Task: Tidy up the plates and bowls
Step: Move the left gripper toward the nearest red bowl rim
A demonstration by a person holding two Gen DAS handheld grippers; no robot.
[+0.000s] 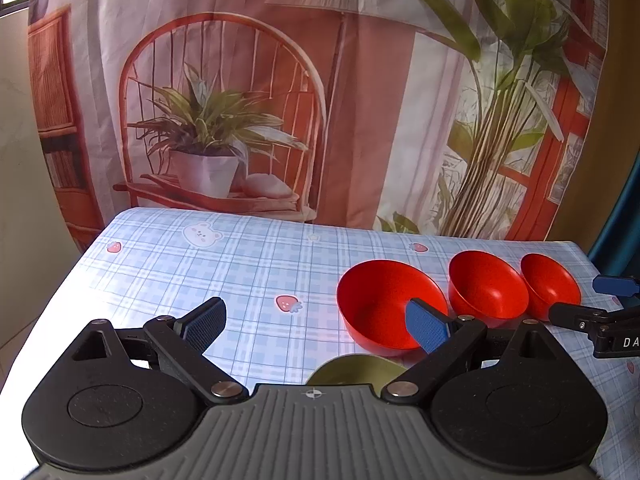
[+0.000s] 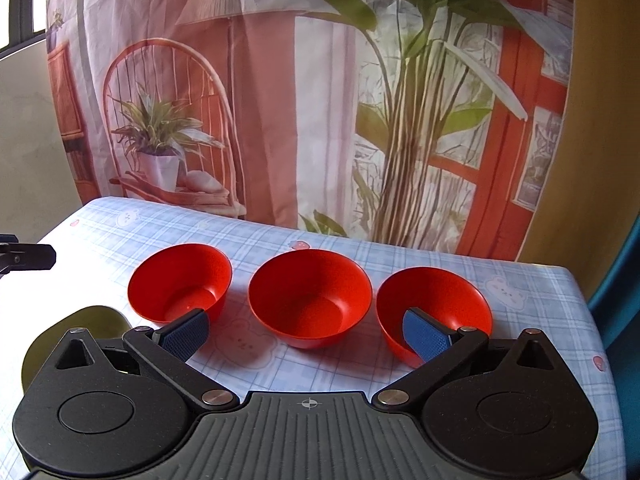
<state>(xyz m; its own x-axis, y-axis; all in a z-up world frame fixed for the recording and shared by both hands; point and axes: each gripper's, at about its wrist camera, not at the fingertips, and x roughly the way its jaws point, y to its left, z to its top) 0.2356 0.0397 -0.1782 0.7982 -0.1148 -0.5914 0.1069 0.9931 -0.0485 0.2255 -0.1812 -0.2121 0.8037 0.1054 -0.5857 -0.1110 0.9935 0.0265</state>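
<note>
Both of our grippers are hovering with fingers spread wide and holding nothing. Our right gripper (image 2: 306, 334) is looking almost straight at the middle red bowl (image 2: 310, 298), which is sitting dead ahead between its two blue pads. That is the relation we are counting on: this bowl is lying on the right gripper's centre line, close in front, with its mouth facing up. Being round, it is offering no long axis to line up with, so we are judging that any grip must take the rim wall, one pad inside and one outside.

Just off the left pad, the left red bowl (image 2: 180, 282) is standing near the middle one, with a narrow strip of cloth between them. Off the right pad, the right red bowl (image 2: 434, 312) is sitting partly behind that finger, also apart from the middle bowl.

Our left gripper (image 1: 316, 326) is pointing at bare checked tablecloth (image 1: 200, 264); from its side all three bowls are lying off to the right, the nearest red one (image 1: 380, 304) just beyond its right pad. So we are judging the right hand better placed for the middle and right bowls.

Closer in, an olive-green plate (image 1: 356, 370) is peeking out below the left gripper's body, mostly hidden.
</note>
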